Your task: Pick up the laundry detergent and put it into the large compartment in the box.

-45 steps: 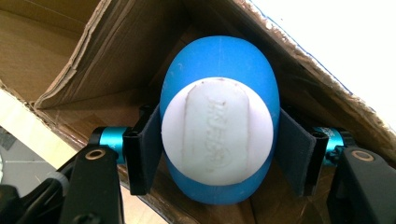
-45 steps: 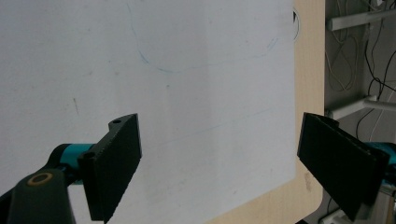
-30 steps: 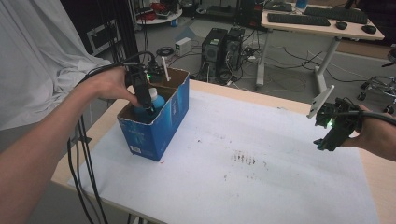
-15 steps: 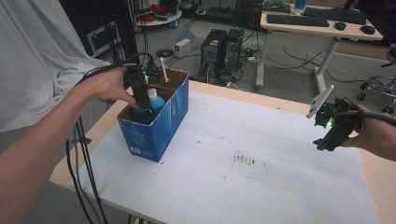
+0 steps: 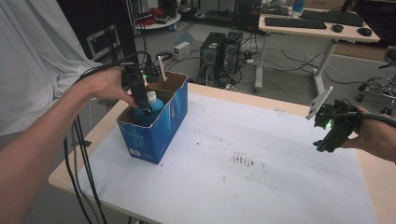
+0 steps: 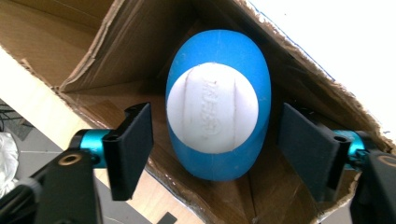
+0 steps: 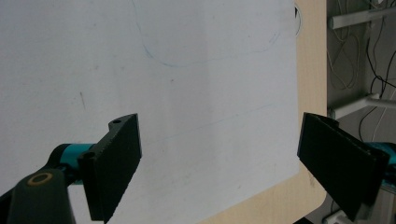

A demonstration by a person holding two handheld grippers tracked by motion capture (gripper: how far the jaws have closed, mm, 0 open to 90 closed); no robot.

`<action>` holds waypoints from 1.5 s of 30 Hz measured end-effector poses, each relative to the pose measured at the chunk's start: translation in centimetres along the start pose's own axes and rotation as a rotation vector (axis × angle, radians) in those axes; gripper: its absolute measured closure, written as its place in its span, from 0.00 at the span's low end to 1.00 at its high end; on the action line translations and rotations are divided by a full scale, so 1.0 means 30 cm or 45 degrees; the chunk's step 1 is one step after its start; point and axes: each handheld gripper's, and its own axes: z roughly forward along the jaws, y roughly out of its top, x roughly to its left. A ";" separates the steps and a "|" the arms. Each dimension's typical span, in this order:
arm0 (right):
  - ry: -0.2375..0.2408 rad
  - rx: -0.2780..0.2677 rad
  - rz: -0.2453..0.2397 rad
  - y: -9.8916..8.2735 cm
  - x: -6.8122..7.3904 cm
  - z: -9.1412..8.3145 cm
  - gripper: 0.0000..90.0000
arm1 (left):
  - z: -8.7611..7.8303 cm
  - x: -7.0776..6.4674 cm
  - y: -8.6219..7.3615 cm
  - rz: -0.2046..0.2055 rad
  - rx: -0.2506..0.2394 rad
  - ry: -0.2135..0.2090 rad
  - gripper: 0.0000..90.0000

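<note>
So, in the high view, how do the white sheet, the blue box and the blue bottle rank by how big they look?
1. white sheet, largest.
2. blue box.
3. blue bottle, smallest, though it stands partly hidden inside the box, under the left gripper.

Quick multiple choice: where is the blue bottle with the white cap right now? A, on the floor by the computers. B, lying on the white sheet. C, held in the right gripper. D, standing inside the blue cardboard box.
D: the blue bottle stands inside the cardboard box, with the left gripper jaws, which have just been opening, apart on either side of it.
</note>
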 end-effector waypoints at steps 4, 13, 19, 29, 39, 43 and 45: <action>-0.004 0.000 0.004 0.000 0.002 0.001 0.14 | -0.012 -0.003 0.004 0.006 -0.003 -0.004 0.30; -0.004 -0.006 0.000 -0.001 0.003 -0.004 0.14 | -0.060 -0.006 0.012 0.015 -0.023 0.027 0.30; -0.002 -0.005 0.000 -0.001 0.003 -0.004 0.14 | -0.087 -0.008 0.017 0.016 -0.033 0.038 0.30; 0.000 -0.002 -0.006 0.001 0.003 -0.001 0.14 | -0.167 -0.034 0.047 0.060 -0.068 0.060 0.23; 0.005 0.008 -0.011 0.002 0.003 0.002 0.14 | -0.249 -0.068 0.081 0.112 -0.094 0.109 0.20; 0.006 0.005 -0.001 0.002 0.006 0.000 0.14 | -0.266 -0.087 0.107 0.146 -0.093 0.121 0.20; 0.002 0.001 -0.004 0.002 0.004 -0.002 0.14 | -0.273 -0.099 0.123 0.164 -0.092 0.126 0.20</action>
